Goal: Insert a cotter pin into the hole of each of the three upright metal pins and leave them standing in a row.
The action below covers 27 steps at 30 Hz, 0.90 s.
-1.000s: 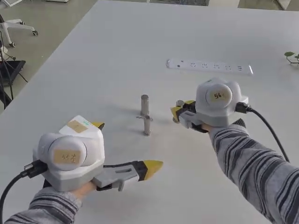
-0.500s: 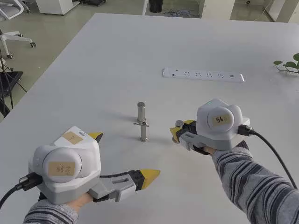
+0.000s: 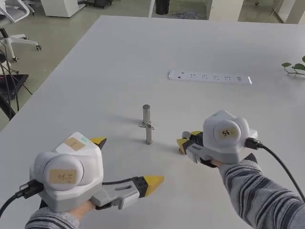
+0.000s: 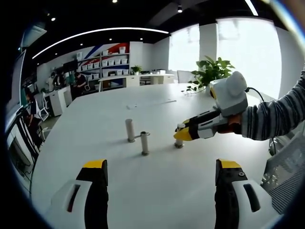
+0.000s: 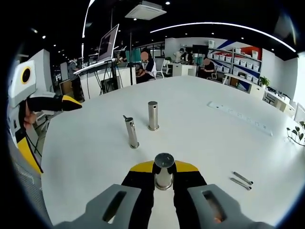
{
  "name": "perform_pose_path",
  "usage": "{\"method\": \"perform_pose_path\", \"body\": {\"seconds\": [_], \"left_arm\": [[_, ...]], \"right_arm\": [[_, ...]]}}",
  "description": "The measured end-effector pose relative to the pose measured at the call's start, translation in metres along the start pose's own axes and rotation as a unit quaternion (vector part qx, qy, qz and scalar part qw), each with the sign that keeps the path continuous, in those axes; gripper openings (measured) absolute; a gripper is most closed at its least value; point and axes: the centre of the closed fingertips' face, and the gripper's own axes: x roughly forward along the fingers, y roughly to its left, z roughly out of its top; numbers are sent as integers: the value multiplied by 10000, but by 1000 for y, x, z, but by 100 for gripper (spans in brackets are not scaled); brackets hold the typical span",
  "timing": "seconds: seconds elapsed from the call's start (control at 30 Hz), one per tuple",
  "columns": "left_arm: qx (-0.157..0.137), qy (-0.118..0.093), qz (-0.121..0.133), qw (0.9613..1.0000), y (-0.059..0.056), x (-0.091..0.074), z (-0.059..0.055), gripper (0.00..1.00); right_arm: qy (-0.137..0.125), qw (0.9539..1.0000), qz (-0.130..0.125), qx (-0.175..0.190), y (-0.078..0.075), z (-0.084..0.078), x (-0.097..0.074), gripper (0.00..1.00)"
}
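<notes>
Metal pin (image 5: pixel 163 177) stands upright, clamped by your right gripper (image 5: pixel 164 168); cotter pins (image 5: pixel 241 180) lie lower right of its jaws; left gripper (image 4: pixel 161 165) jaws apart.

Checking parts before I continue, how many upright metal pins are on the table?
3: a bare far pin, a middle pin carrying a cotter pin, and a near pin clamped in the right gripper.
</notes>
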Motion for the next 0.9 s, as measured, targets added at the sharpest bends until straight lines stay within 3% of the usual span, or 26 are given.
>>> {"method": "perform_pose_path", "body": {"seconds": [0.53,0.67,0.9], "left_arm": [[50,102,-13,9999,-3,2,-2,92],[14,67,-9,10000,-4,0,-1,92],[-8,60,12,10000,-6,-1,-1,93]], "right_arm": [[-63,9999,70,76,2,-1,-2,9],[-252,9994,80,205,1,6,-6,16],[-239,9993,260,156,4,9,-19,22]]}}
